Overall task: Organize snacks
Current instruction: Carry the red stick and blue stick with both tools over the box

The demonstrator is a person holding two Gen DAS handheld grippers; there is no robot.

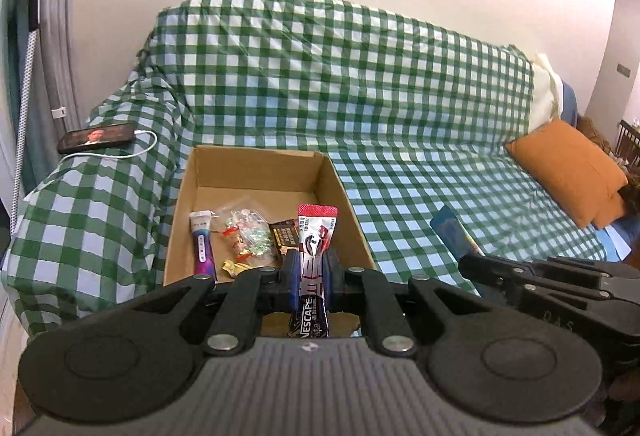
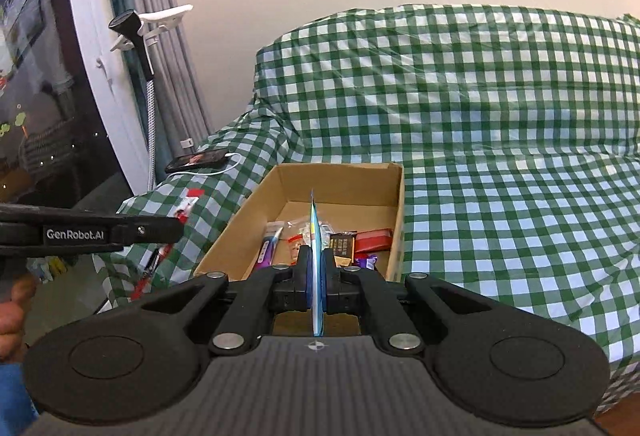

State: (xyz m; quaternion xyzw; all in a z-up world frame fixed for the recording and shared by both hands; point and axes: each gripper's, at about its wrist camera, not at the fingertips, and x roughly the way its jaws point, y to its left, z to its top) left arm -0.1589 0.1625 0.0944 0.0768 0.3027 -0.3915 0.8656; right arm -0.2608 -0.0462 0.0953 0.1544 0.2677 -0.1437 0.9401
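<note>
A cardboard box [image 1: 256, 171] stands on a sofa under a green checked cloth; it also shows in the right wrist view [image 2: 400, 195]. Inside lie a purple stick pack [image 1: 203, 244], a clear bag of candies [image 1: 246, 232], a brown bar [image 1: 285, 234] and a red packet [image 2: 374, 239]. My left gripper [image 1: 312, 268] is shut on a red and black Nescafe stick [image 1: 314, 264], held upright over the box's near edge. My right gripper [image 2: 316, 268] is shut on a thin blue packet [image 2: 316, 256], seen edge-on above the box's near end, and shows at the right of the left wrist view [image 1: 464, 264].
A phone [image 1: 96, 137] on a white charging cable lies on the sofa arm left of the box. An orange cushion [image 1: 568, 171] sits at the sofa's far right. Curtains and a black-headed stand [image 2: 132, 31] are at the left. The left gripper's side [image 2: 92, 232] crosses the right wrist view.
</note>
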